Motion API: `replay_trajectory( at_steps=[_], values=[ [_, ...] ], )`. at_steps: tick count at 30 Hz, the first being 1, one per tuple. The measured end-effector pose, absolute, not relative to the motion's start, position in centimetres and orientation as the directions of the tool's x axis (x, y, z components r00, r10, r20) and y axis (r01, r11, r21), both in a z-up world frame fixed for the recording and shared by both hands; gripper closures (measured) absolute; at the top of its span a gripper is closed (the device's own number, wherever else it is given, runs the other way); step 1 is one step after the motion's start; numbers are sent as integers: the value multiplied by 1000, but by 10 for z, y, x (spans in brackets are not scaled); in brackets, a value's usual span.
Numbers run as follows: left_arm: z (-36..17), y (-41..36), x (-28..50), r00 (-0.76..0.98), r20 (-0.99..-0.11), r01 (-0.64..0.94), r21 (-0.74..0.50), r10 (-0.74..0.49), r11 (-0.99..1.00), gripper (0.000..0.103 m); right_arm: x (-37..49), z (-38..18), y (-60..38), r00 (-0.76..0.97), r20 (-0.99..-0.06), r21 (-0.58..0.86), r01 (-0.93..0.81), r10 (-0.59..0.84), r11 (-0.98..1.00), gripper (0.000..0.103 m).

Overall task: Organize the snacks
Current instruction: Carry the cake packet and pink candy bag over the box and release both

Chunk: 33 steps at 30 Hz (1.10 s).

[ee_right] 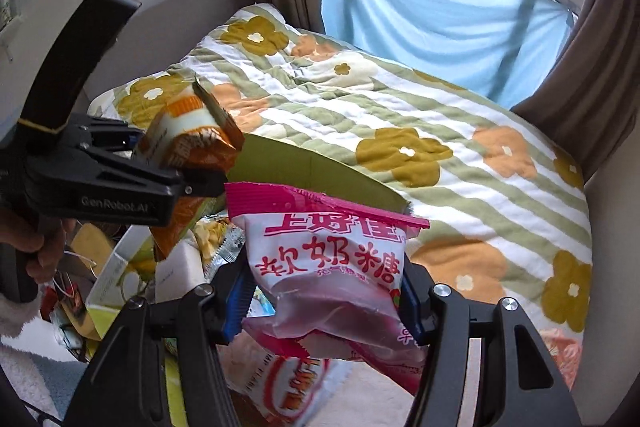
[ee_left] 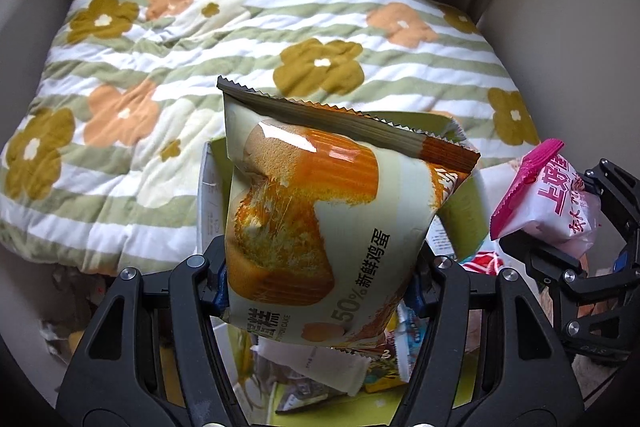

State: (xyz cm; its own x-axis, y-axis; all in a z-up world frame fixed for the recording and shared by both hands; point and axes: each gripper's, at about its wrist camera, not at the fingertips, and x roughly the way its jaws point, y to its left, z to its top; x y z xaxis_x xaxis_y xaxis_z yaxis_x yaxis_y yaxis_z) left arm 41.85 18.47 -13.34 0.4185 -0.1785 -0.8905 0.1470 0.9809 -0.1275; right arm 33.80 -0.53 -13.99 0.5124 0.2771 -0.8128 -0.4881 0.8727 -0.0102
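left gripper (ee_left: 320, 287): jaws clamped on the cake packet (ee_left: 316, 211), gripped low across its width; long axis runs up and away from the jaws, serrated seal at the far end.
right gripper (ee_right: 324, 303): jaws clamped on the pink candy bag (ee_right: 324, 267), pink seal pointing away from the jaws.
position: both packets are held in the air, side by side, above the green box (ee_right: 316, 167) of loose snacks.
bed (ee_left: 248, 39): flowered quilt lies just beyond the box, ahead of both grippers.
judgement: neither hand is clearly nearer; the drop-off spot cannot be told.
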Motion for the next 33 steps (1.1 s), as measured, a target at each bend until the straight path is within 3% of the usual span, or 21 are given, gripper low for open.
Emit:
replay_trajectory(
  at_steps=[2, 4, 5, 8, 20, 22, 23, 24, 26, 33],
  values=[
    [-137, 189, 423, 429, -883, 147, -139, -189, 979, 38, 341, -141, 0, 505, -820, -4, -476, 270, 880, 47],
    [-140, 187, 425, 444, -878, 169, -111, -176, 979, 6, 344, -142, 2, 507, -821, -5, -464, 261, 886, 47],
    [-140, 186, 424, 462, -874, 174, -82, -155, 981, 0, 345, -142, 3, 512, -820, -8, -460, 258, 888, 47],
    [-146, 184, 421, 474, -872, 191, -37, -125, 981, 0, 348, -147, 6, 513, -823, -8, -443, 246, 896, 47],
    [-160, 199, 386, 439, -878, 166, -128, -190, 978, 0, 359, -159, 25, 509, -838, -44, -427, 199, 903, 45],
    [-161, 198, 382, 440, -879, 165, -121, -183, 979, 0, 363, -159, 28, 514, -833, -44, -429, 204, 902, 40],
    [-162, 198, 378, 440, -880, 163, -117, -178, 980, 0, 366, -160, 29, 515, -832, -37, -425, 207, 905, 31],
    [-162, 198, 376, 441, -880, 163, -117, -178, 980, 0, 367, -161, 29, 524, -827, -40, -414, 202, 909, 12],
    [-161, 199, 368, 443, -878, 161, -121, -181, 980, 0, 365, -159, 29, 542, -816, -45, -405, 200, 913, 1],
    [-165, 200, 349, 431, -881, 150, -142, -194, 978, 0, 348, -156, 25, 533, -821, -31, -401, 206, 915, 1]
  ],
)
